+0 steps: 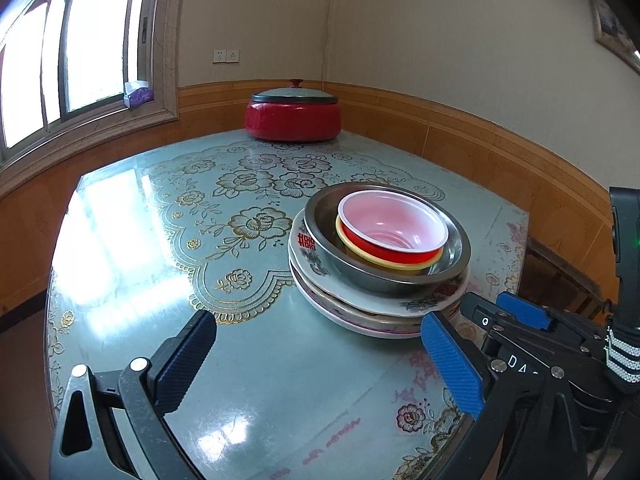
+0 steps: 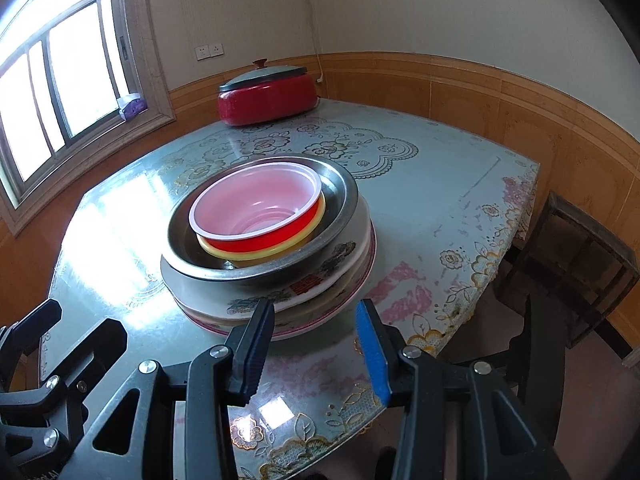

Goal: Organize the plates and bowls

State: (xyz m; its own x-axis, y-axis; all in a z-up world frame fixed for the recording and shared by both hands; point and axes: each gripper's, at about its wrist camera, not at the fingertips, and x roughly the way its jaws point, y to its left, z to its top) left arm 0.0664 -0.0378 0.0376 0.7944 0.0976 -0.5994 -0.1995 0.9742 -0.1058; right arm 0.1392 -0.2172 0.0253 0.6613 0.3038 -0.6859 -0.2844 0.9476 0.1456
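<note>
A stack stands on the table: patterned plates (image 1: pixel 320 272) (image 2: pixel 280 300) at the bottom, a steel bowl (image 1: pixel 360 272) (image 2: pixel 344 196) on them, a yellow bowl (image 1: pixel 348 240) (image 2: pixel 256 254) inside it and a red bowl with a white inside (image 1: pixel 392 220) (image 2: pixel 256 208) on top. My left gripper (image 1: pixel 316 332) is open and empty, in front of and left of the stack. My right gripper (image 2: pixel 316 312) is open and empty, its fingertips at the near rim of the plates; it also shows in the left wrist view (image 1: pixel 520 312).
A red pot with a grey lid (image 1: pixel 294 114) (image 2: pixel 266 94) stands at the table's far edge by the wall. The table (image 1: pixel 248 380) (image 2: pixel 440 184) has a glossy floral cover. A wooden chair (image 2: pixel 580 248) stands off its right edge. A window is on the left.
</note>
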